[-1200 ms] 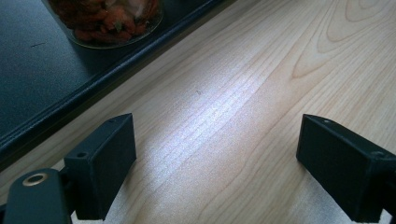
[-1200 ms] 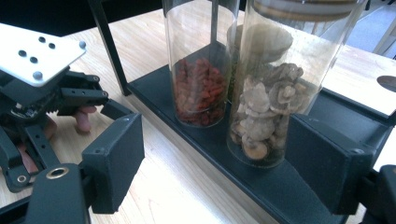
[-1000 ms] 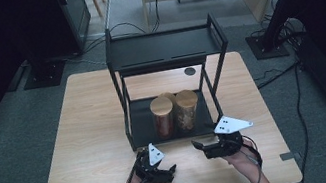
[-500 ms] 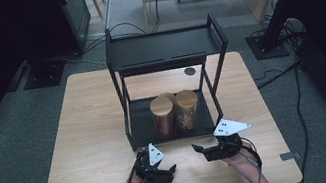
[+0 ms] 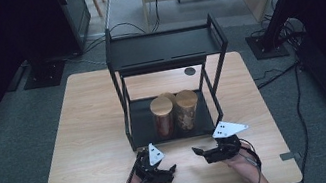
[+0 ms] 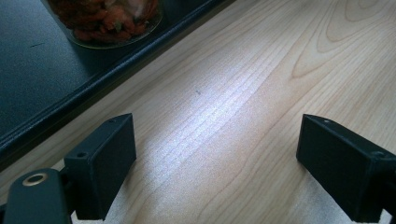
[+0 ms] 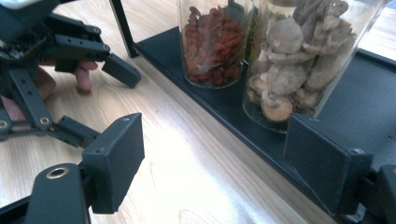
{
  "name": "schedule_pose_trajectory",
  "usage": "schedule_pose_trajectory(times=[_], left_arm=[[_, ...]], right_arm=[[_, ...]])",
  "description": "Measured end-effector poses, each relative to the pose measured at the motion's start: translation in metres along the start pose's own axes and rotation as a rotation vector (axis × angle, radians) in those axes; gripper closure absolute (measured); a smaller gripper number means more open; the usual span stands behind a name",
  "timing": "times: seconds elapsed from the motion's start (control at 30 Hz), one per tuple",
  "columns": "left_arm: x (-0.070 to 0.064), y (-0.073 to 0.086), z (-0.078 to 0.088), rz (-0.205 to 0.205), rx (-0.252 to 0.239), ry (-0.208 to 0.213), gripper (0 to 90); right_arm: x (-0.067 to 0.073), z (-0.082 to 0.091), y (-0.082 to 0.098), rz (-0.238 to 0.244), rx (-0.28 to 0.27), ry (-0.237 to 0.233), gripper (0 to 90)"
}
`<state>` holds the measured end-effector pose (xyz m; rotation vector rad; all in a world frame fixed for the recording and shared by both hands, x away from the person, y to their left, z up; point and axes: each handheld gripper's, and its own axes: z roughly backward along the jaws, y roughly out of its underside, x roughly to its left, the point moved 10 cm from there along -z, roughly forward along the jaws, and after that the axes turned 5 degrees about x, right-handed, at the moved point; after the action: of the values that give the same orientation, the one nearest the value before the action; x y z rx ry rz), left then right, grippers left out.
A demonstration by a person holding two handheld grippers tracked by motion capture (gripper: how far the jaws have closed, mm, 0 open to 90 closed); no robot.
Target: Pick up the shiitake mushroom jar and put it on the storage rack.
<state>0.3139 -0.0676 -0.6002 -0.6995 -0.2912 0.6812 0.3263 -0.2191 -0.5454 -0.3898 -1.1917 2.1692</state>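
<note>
Both claws low over desk (image 5: 82, 136), just before black rack (image 5: 164, 50): left claw (image 6: 215, 163) spread, empty; right claw (image 7: 215, 163) spread, empty (facing mushroom jar (image 7: 299, 60), red-berry jar (image 7: 215, 44) beside).

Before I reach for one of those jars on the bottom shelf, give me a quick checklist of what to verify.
1. Right gripper open with nothing between its jaws: ok.
2. Left gripper open over bare light wooden table: ok.
3. Clear glass jar of pale dried slices upright on the black metal shelf rack: ok.
4. Clear glass jar of red dried berries upright beside it: ok.
5. Gap between the two jars wide enough for a jaw: cannot tell.
6. Wooden lids seated firmly: cannot tell.
</note>
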Motion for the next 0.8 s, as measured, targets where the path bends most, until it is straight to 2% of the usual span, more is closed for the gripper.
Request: schedule_pose_trajectory(times=[0.23,0.8], left_arm=[[0.000,0.000,0.000,-0.003,0.002,0.000,12.2],[0.000,0.000,0.000,-0.003,0.002,0.000,12.2]], right_arm=[[-0.004,-0.001,0.006,-0.013,0.005,-0.032,20.0],[-0.011,-0.004,0.018,-0.006,0.046,-0.049,20.0]])
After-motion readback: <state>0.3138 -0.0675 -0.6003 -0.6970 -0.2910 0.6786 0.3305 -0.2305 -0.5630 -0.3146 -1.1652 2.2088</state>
